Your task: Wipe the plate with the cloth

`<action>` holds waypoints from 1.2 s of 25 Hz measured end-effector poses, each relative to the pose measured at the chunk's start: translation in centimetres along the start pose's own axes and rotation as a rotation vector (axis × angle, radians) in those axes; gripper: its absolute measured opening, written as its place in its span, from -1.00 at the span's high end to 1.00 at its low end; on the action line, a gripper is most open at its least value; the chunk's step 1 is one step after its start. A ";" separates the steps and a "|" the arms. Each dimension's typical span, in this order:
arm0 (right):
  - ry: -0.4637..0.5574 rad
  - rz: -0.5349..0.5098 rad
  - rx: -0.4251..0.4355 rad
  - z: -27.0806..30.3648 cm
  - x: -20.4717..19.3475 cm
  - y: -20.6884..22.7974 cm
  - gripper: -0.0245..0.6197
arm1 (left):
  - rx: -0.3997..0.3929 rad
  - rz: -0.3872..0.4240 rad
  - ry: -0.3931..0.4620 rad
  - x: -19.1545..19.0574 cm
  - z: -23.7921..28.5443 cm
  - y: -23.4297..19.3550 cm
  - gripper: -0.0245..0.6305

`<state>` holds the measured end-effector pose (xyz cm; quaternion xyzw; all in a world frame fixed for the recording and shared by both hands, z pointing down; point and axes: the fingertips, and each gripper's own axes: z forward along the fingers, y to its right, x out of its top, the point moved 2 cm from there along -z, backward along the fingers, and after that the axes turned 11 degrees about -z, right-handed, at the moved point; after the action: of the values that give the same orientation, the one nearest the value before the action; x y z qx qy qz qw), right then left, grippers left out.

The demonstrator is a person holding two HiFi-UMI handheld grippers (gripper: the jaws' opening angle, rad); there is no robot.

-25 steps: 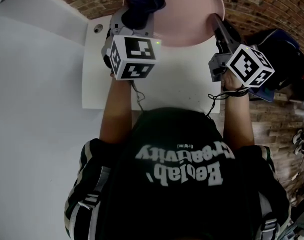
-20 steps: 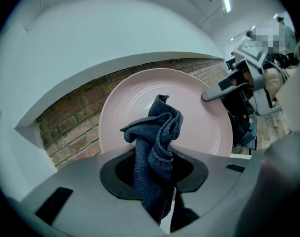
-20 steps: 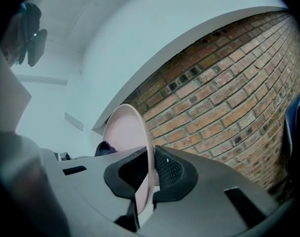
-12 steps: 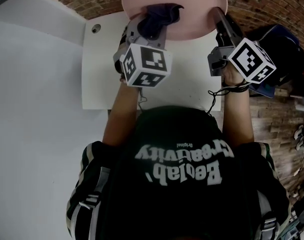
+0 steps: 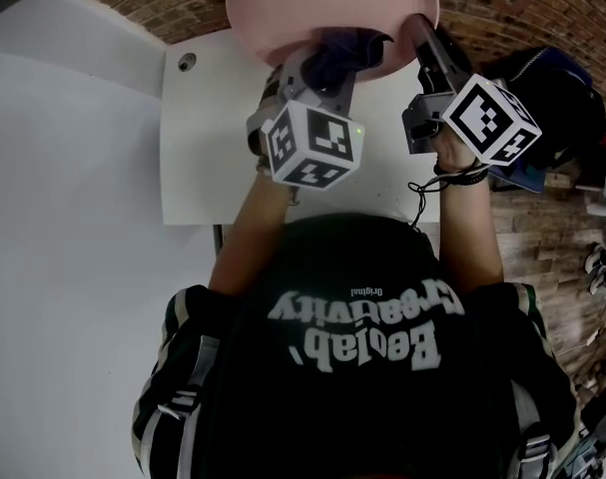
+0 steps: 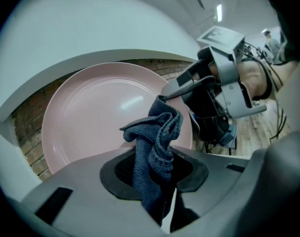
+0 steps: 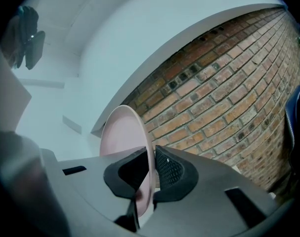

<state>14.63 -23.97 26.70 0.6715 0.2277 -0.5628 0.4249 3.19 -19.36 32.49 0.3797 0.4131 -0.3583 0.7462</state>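
Presently: one pink plate, at the far edge of the white tabletop and reaching out past it over red brick. The right gripper takes the plate's right rim, and its fingers are closed on that rim from both faces. One dark blue cloth, bunched, is clamped between the closed fingers of the left gripper. Its loose folds stand out over the plate's face, low and near the rim. The two grippers sit just beside each other at the plate's near right side.
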 end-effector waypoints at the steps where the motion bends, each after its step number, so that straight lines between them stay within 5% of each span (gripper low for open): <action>1: -0.002 0.000 0.002 0.1 -0.1 -0.2 0.89 | -0.008 0.000 0.003 0.1 0.1 0.2 0.56; 14: -0.090 0.010 0.029 0.9 -3.4 -2.1 0.90 | -0.035 0.007 0.051 2.0 1.0 0.1 0.56; 30: -0.139 -0.001 0.054 0.8 -5.5 -3.5 0.89 | 0.098 0.028 0.109 5.2 0.4 -6.3 0.55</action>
<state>9.99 -21.82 30.81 0.6420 0.1828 -0.6142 0.4209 0.10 -23.69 26.32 0.4405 0.4299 -0.3466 0.7079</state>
